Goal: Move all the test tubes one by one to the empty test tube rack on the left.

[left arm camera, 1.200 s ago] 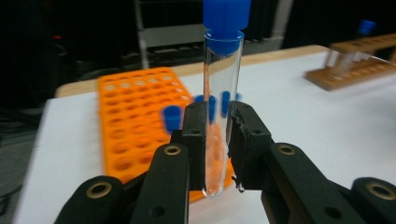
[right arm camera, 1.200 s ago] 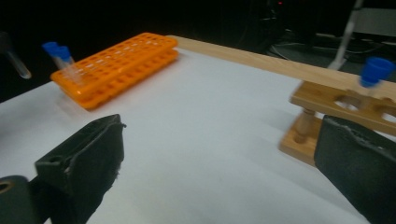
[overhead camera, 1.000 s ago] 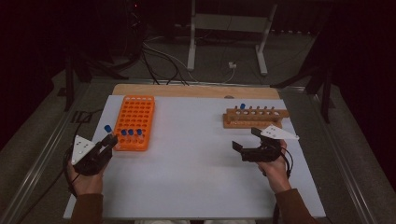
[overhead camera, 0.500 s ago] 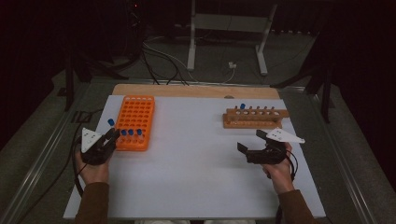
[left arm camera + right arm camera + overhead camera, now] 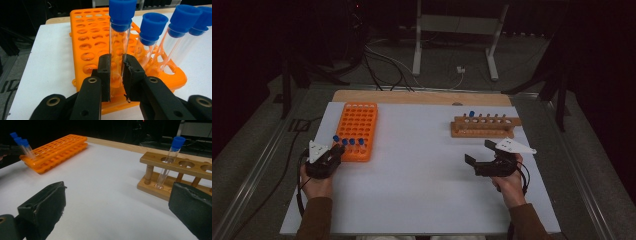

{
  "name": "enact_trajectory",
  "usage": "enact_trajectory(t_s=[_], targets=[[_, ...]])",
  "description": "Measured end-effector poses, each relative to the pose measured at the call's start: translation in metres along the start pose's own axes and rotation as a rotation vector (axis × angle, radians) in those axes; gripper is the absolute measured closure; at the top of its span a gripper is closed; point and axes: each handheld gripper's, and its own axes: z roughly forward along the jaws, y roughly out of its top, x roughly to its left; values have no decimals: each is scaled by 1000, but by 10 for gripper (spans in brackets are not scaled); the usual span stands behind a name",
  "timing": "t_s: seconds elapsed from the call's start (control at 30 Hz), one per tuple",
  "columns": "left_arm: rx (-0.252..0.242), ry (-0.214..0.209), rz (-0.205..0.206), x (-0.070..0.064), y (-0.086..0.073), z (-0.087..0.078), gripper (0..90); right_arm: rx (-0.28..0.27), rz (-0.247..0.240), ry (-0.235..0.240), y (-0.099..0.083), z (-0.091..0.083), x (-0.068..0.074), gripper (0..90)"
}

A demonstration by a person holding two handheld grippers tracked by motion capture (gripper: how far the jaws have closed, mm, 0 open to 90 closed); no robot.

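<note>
High view shows the person seated at the white worktop [image 5: 422, 190] with a tool in each hand. At the near end of the orange rack [image 5: 357, 131], the left tool [image 5: 333, 154] has its jaws closed on a clear tube with a blue cap [image 5: 119, 32]; left gripper view makes this plain, the two black pads pressing the glass on either side, low on its body, with the tube upright and its foot seemingly still in a hole at the rack's near edge. Three more blue-capped tubes [image 5: 153, 30] stand just beside it in the same row.

Over on the other side, the right tool [image 5: 482, 159] hovers above bare worktop, near the wooden rack [image 5: 484, 126] but apart from it. Its jaws stand wide apart and carry nothing, as the right gripper view shows. One capped tube [image 5: 171, 160] already stands in the end hole of the wooden rack, leaning a little; the other holes that can be seen look vacant.

Judging by this layout, the work is moving tubes from the orange rack to the wooden one, and it is early: one tube appears placed, one is gripped but not yet lifted clear, and three wait their turn
</note>
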Motion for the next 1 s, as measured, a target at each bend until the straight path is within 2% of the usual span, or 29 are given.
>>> enact_trajectory(t_s=[0.13, 0.2, 0.4, 0.6, 0.8, 0.93, 1.0], targets=[[30, 10, 29, -3, -2, 4, 785, 8, -1, 4, -1, 2, 1, 13], [32, 8, 14, -2, -2, 4, 785, 12, -7, 5, -1, 3, 1, 13], [37, 6, 11, -2, -2, 4, 785, 11, -6, 2, 0, 5, 0, 13], [45, 7, 7, -2, -1, 2, 784, 14, -6, -20, 4, 9, -5, 13], [46, -15, -35, 0, -1, 0, 763, 29, 5, -52, 12, 18, -15, 13], [43, -31, -39, 0, 0, -5, 712, 31, 7, -82, 19, 26, -21, 13], [32, -39, -55, 1, 0, -9, 671, 35, 9, -97, 23, 30, -25, 16]])
